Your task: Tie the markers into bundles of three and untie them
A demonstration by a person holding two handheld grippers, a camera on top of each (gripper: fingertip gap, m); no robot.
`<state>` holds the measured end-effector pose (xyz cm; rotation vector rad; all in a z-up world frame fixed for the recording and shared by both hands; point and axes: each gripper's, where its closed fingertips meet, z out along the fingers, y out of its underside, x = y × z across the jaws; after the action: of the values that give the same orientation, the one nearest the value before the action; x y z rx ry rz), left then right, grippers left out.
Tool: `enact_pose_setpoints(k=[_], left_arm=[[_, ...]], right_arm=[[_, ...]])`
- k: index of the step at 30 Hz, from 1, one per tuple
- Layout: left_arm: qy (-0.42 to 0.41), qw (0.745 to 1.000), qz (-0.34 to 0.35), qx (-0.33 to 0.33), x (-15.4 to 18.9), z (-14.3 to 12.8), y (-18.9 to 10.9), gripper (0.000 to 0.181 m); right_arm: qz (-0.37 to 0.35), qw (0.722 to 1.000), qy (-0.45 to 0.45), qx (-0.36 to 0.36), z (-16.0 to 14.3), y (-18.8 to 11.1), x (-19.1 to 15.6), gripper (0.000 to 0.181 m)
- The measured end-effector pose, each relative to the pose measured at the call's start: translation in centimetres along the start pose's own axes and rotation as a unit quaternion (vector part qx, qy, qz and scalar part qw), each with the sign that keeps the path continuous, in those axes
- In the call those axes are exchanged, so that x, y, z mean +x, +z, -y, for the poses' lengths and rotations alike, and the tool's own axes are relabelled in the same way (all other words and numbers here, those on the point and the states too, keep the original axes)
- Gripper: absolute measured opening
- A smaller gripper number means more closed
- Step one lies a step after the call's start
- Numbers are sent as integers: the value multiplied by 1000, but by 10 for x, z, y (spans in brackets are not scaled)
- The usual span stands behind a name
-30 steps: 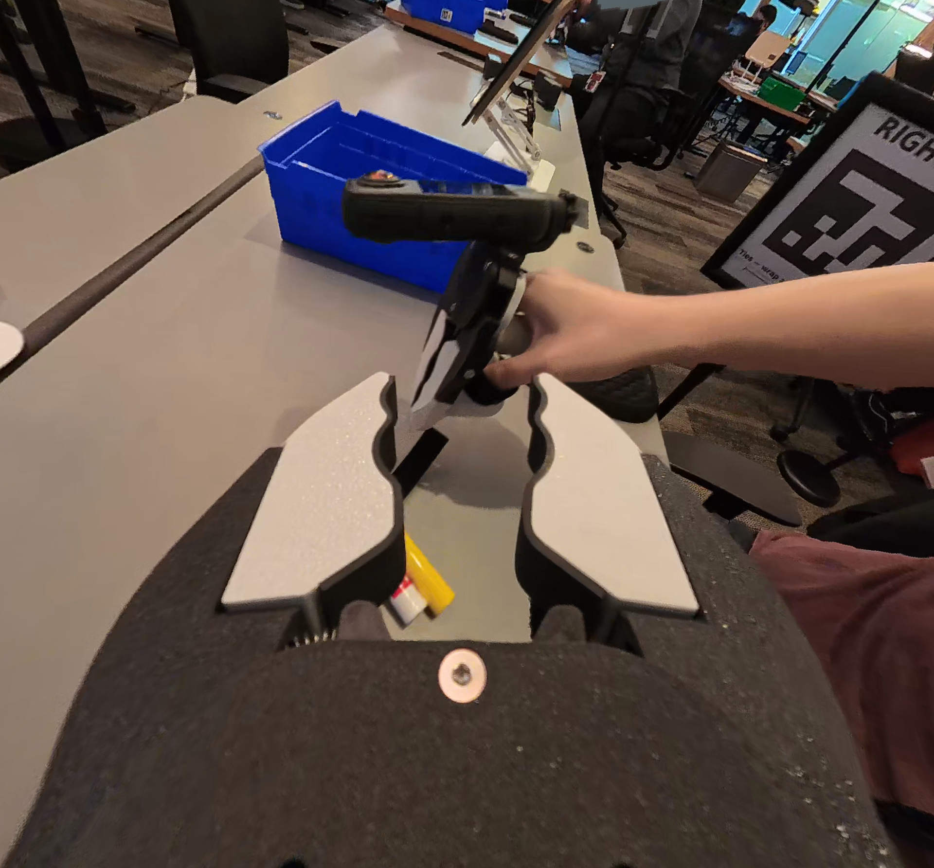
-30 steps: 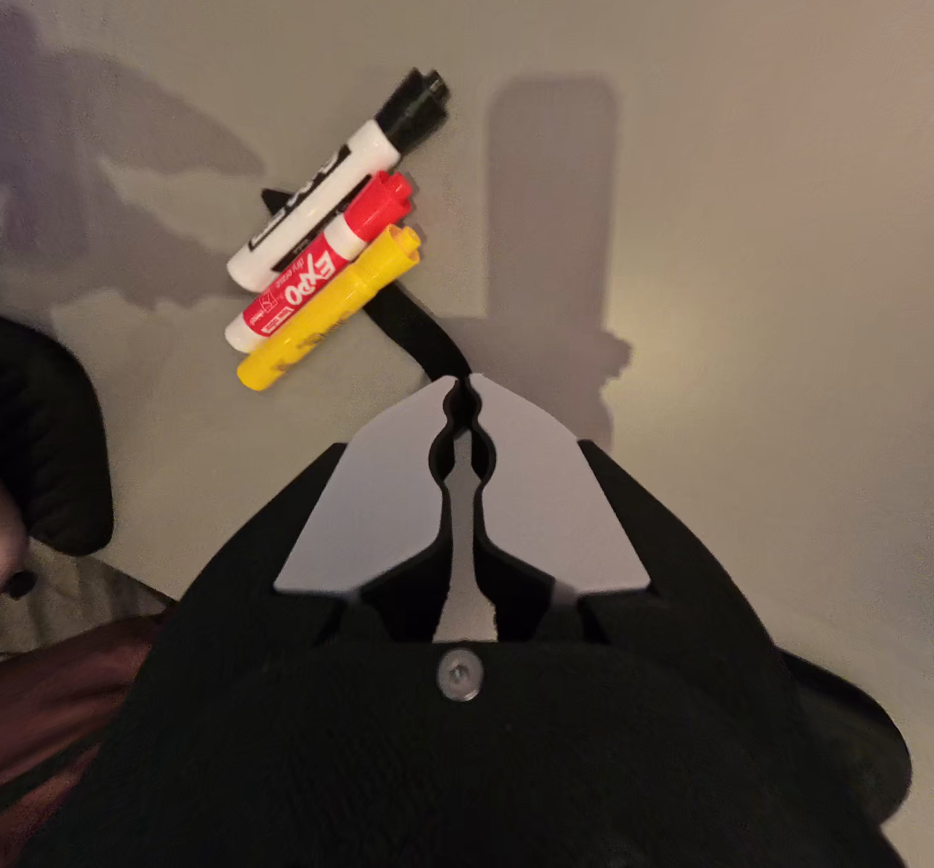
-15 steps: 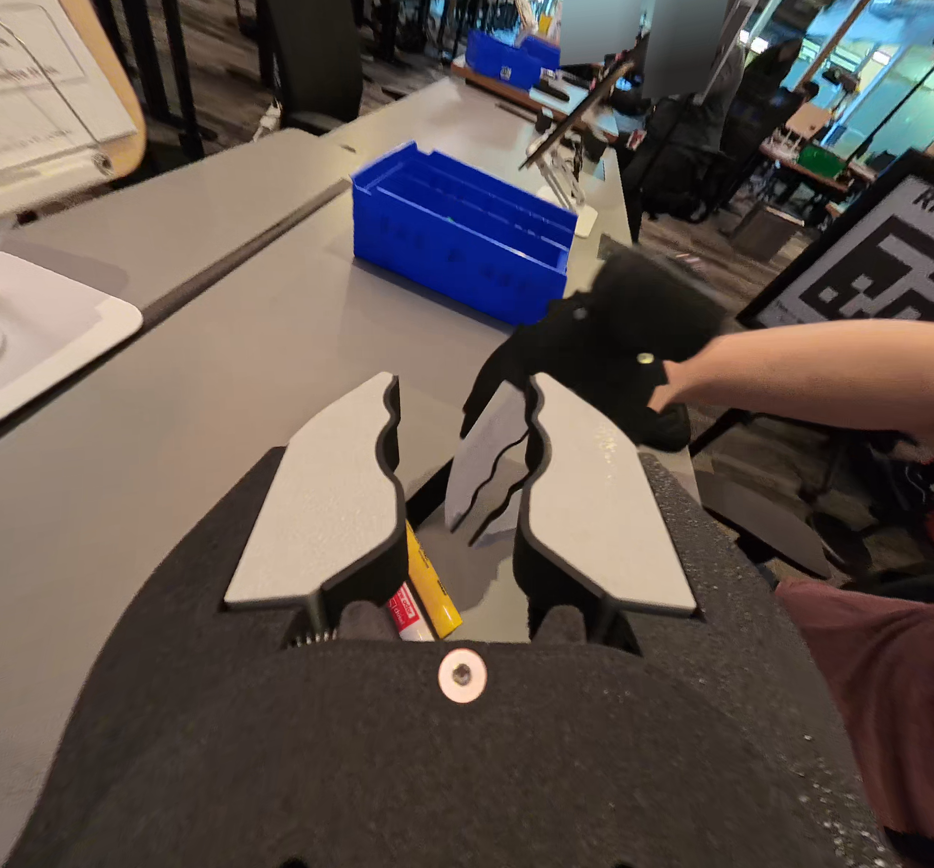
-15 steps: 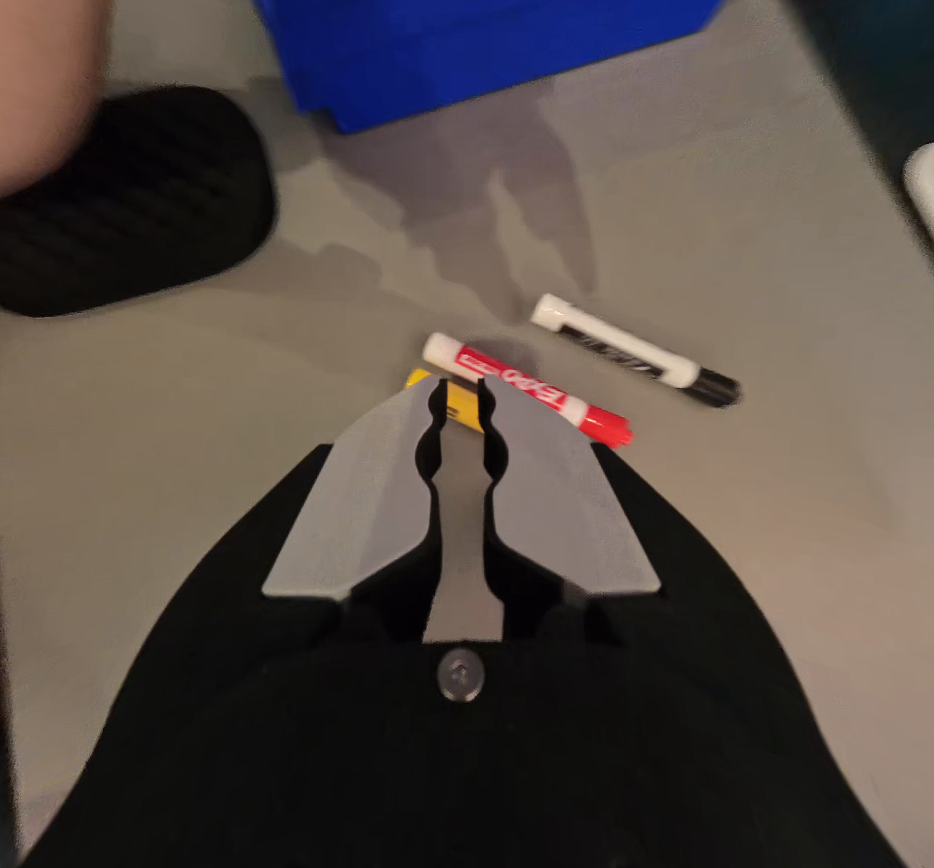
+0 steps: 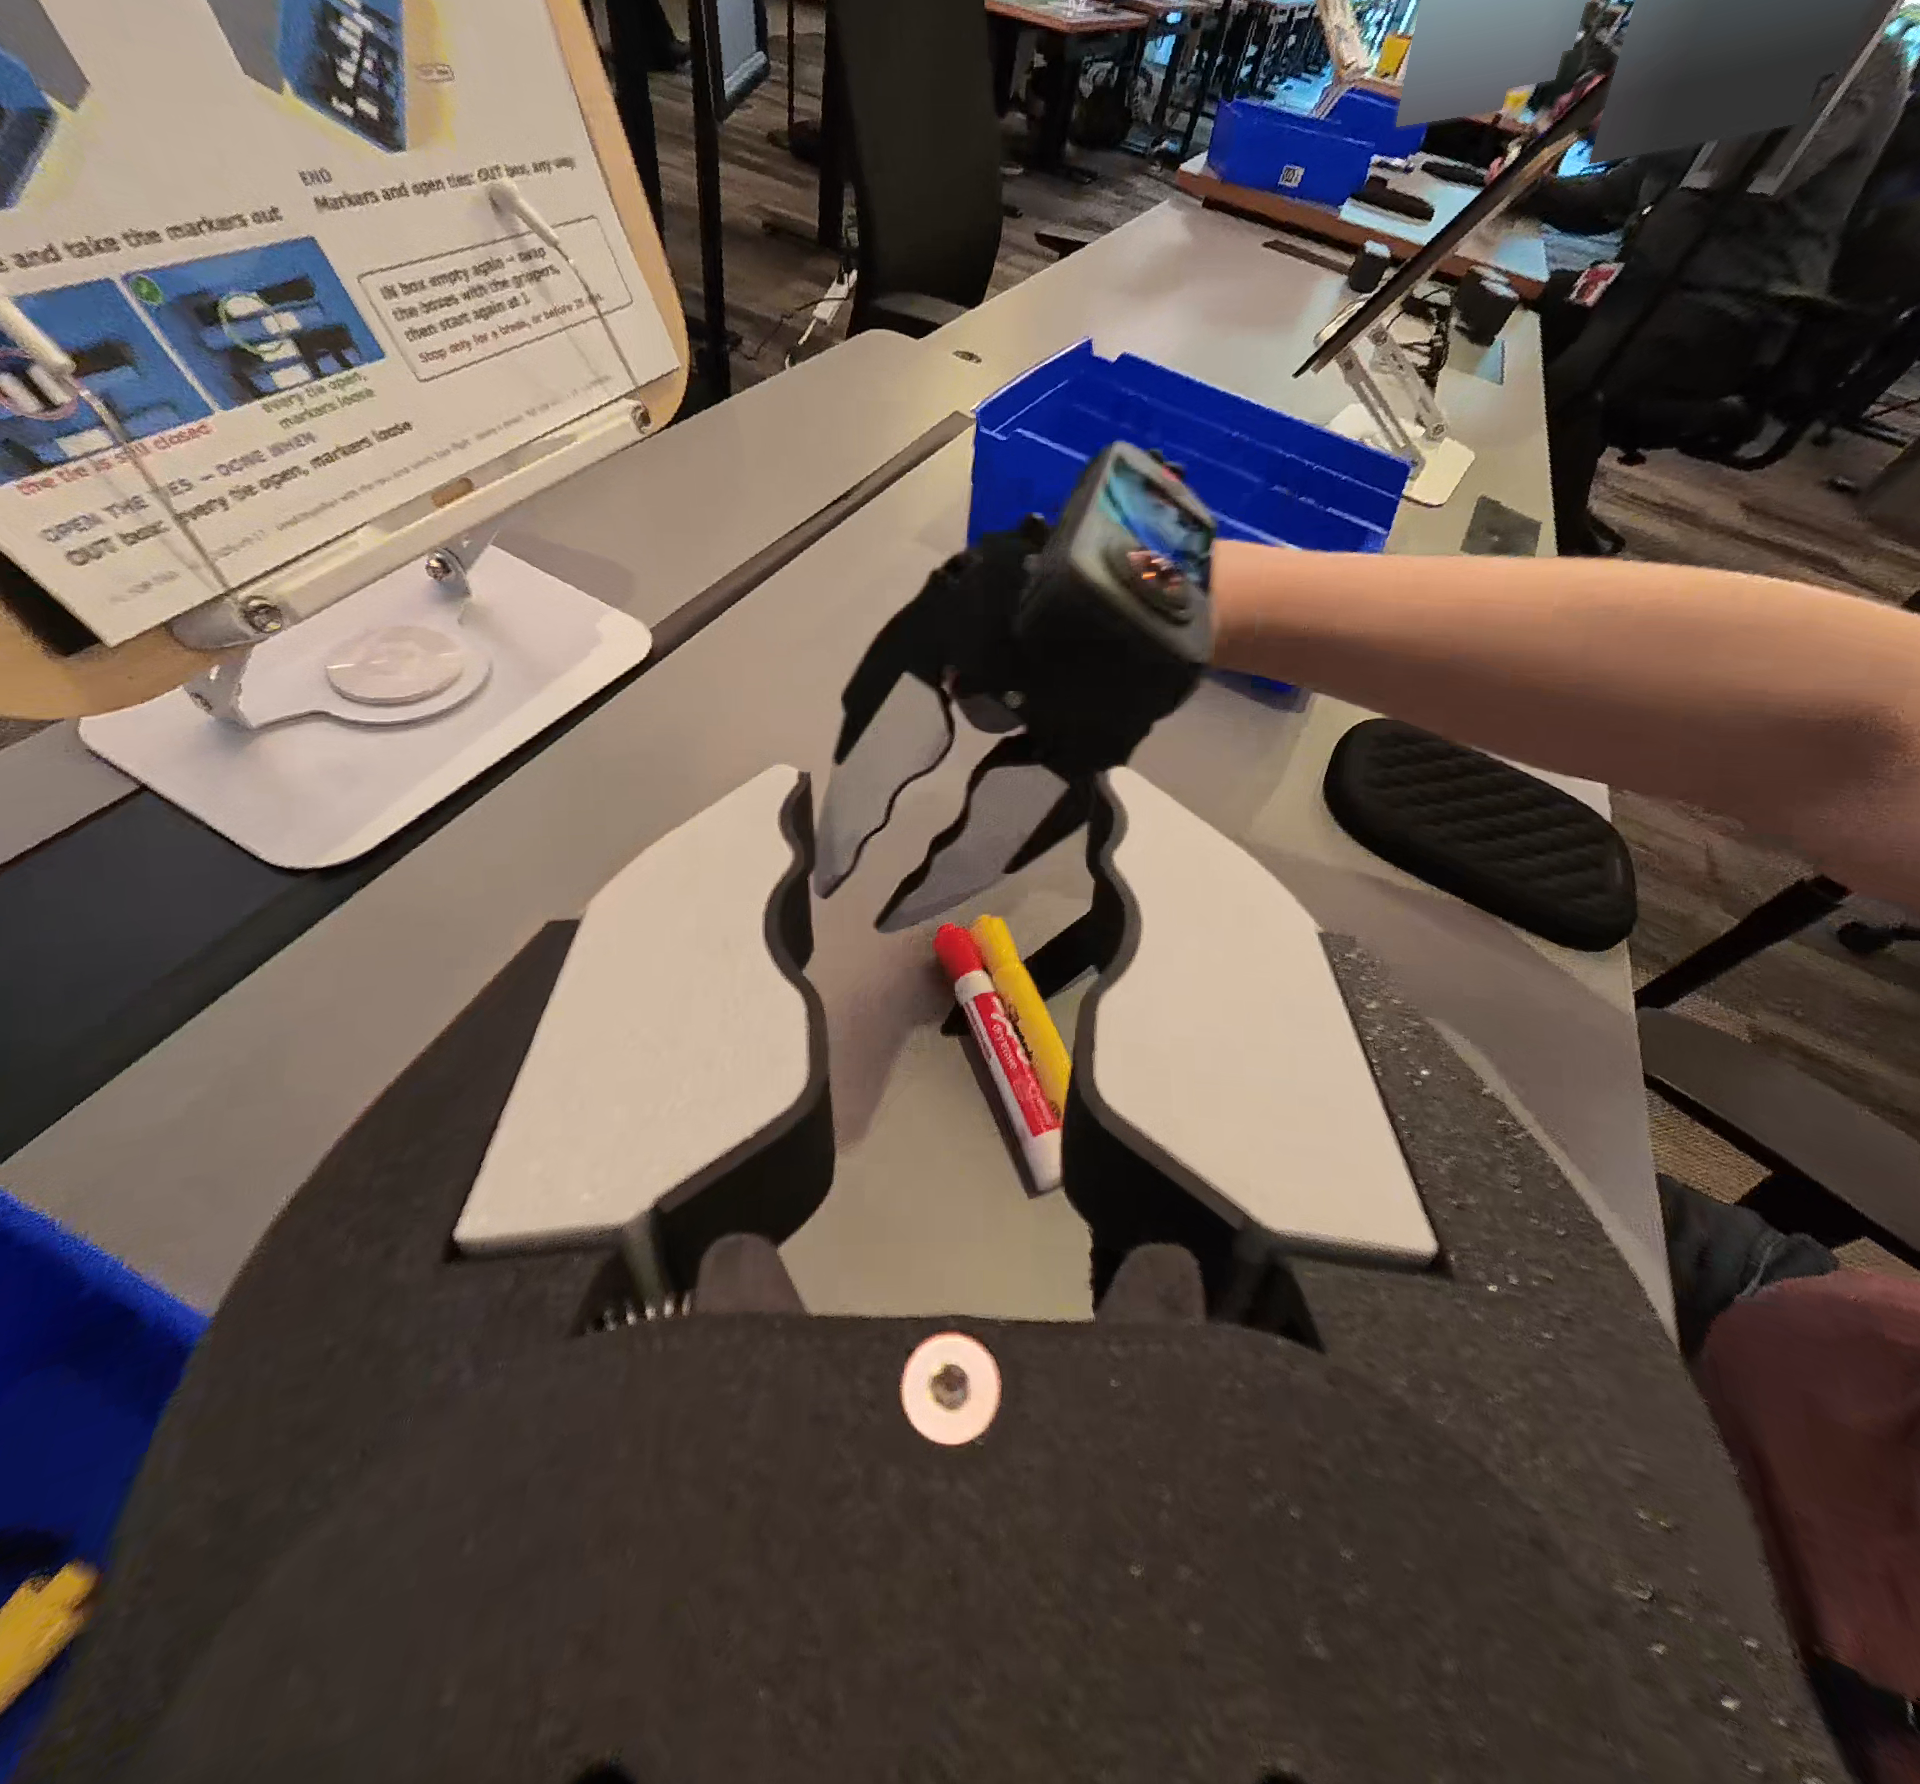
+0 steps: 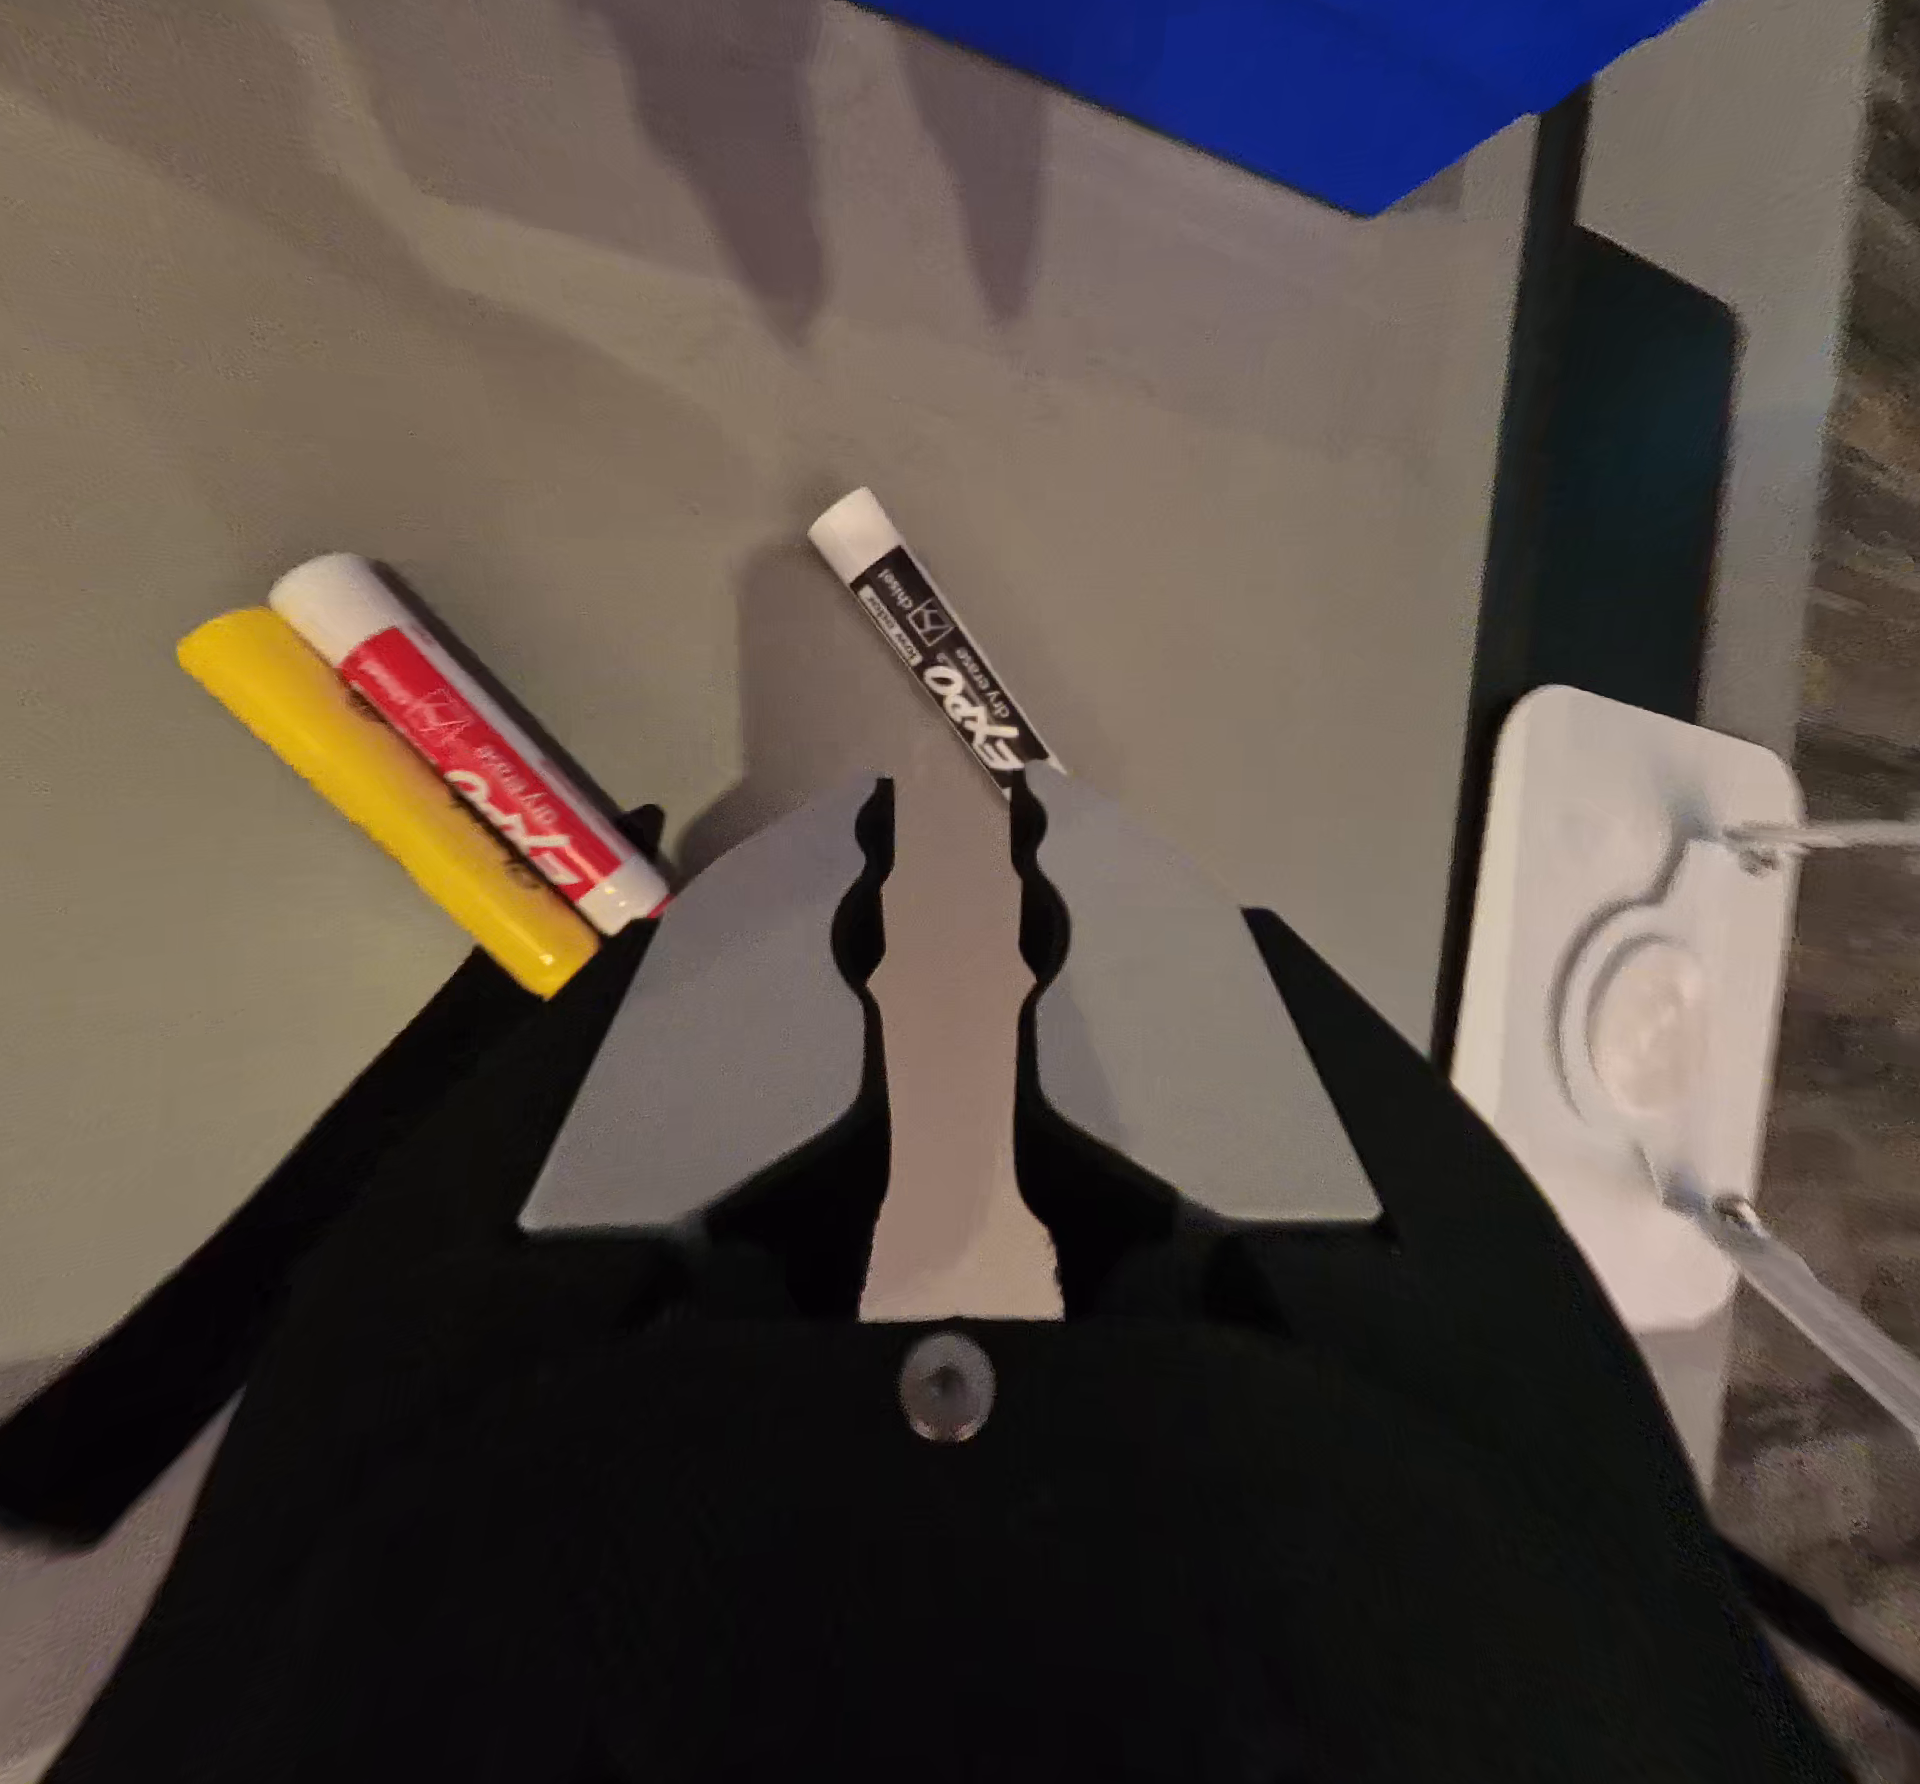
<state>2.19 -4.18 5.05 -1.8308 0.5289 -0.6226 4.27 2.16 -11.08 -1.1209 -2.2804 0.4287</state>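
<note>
- Left gripper [image 5: 951, 913]: jaws spread wide, empty, low over the grey table [image 5: 436, 924]; red marker [image 5: 1000, 1048] and yellow marker [image 5: 1023, 1007] lie touching, side by side, between its fingers, probably framed for a pick
- Right gripper [image 6: 954, 799]: jaws parted, nothing held, poised just above the table
- Black marker [image 6: 930, 643]: loose, apart to the right of the pair, its near end hidden under the right finger
- Blue bin [image 5: 1195, 446]: on the far side, likely the drop-off
</note>
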Motion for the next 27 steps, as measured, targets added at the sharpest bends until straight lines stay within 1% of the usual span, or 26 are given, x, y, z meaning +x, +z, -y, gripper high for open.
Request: enact_pose_setpoints(k=[2, 4, 6, 8, 9, 10, 12, 15, 17, 19, 20, 22, 24, 25, 27], left_arm=[[3, 1000, 9, -14, -5, -5, -5, 55], [7, 1000, 5, -23, -8, -9, -11, 56], [8, 1000, -18, -13, -5, -7, -17, 56], [9, 999, -37, 2, -4, -4, -20, 56], [12, 999, -40, 7, -5, -4, -21, 55], [18, 999, -38, 5, -8, -6, -20, 54], [37, 999, -29, -27, -12, -19, -15, 53], [81, 991, -7, -108, -20, -49, -1, 52], [120, 980, -13, -158, -17, -69, 15, 53], [146, 969, -36, -198, -6, -86, 34, 53], [155, 962, -33, -223, -5, -95, 42, 54], [176, 948, -21, -263, -4, -109, 55, 56], [185, 943, -34, -274, 6, -114, 64, 56], [185, 944, -37, -269, 9, -113, 68, 57], [188, 945, -23, -266, 7, -110, 69, 57]], right_arm=[[30, 1000, -2, -1, -6, 20, 8, 26], [57, 998, 1, 11, -10, 35, 14, 29], [84, 996, 2, 18, -11, 50, 16, 31], [112, 994, -5, 2, -19, 64, 14, 30], [133, 991, -2, -14, -27, 69, 10, 28], [148, 989, 14, -8, -26, 71, 8, 26], [149, 988, 35, -6, -27, 70, 9, 22], [107, 993, 25, 40, -18, 54, 5, 20], [76, 993, 25, 82, -6, 31, -1, 19], [32, 995, 14, 94, 1, 5, -5, 19], [15, 995, 8, 96, 3, -8, -8, 19], [-26, 997, -20, 67, 3, -29, -12, 19], [-44, 998, -52, 9, -4, -41, -19, 19], [-35, 998, -50, -4, -8, -44, -23, 19], [-4, 1000, -23, 5, -14, -44, -31, 19]])
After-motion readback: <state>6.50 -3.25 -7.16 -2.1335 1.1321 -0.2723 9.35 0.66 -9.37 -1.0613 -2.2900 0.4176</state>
